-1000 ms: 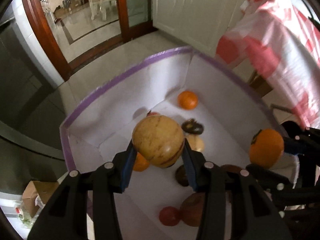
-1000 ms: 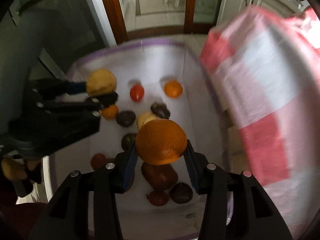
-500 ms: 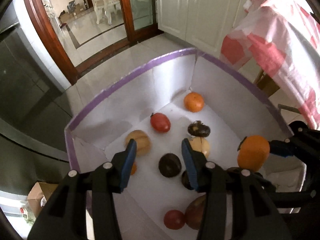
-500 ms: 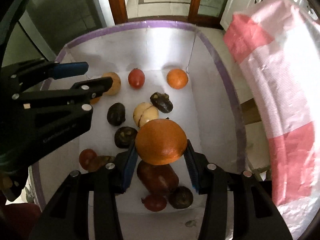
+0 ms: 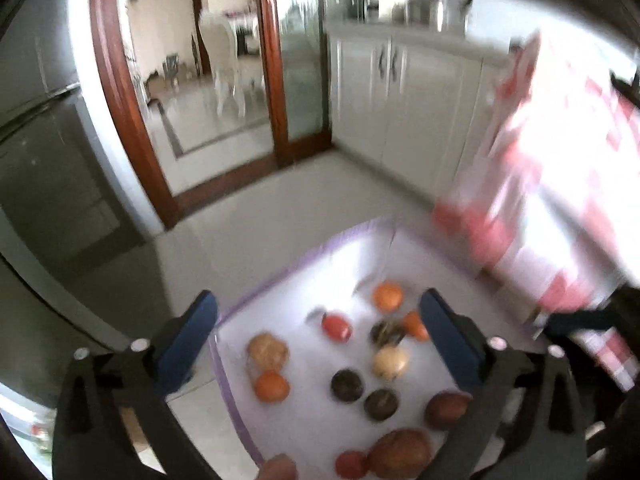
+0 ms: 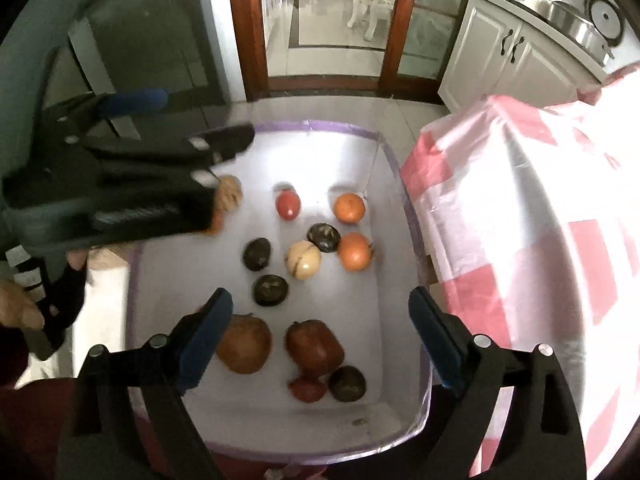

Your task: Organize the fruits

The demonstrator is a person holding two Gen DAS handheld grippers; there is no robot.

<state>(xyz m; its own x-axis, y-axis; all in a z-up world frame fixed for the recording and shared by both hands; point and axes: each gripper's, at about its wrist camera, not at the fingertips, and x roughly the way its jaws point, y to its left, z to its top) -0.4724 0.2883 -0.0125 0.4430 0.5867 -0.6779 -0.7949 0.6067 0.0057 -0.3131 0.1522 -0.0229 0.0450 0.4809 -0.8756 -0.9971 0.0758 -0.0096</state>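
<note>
A white box with a purple rim (image 6: 320, 125) (image 5: 304, 252) holds several fruits. The tan round fruit (image 5: 267, 350) (image 6: 230, 196) lies at its left side, partly behind my left gripper in the right wrist view. The orange persimmon (image 6: 354, 251) (image 5: 414, 325) rests by the right wall, next to a dark fruit (image 6: 323, 237) and a pale yellow one (image 6: 303, 259). My left gripper (image 5: 317, 299) (image 6: 200, 116) hangs above the box, its jaws opening wide with nothing between them. My right gripper (image 6: 320, 297) is likewise opening and empty above the near fruits.
A pink and white checked cloth (image 6: 520, 220) hangs close along the box's right side. White cabinets (image 6: 500, 60) and a wood-framed glass door (image 6: 320, 40) stand behind. A dark fridge (image 5: 48, 180) is at the left. A person's hand (image 6: 16, 304) holds the left gripper.
The left gripper let the tan fruit drop into the box, then the right let go of the persimmon. Both jaws spread wide and both grippers rose; the left view tilted up.
</note>
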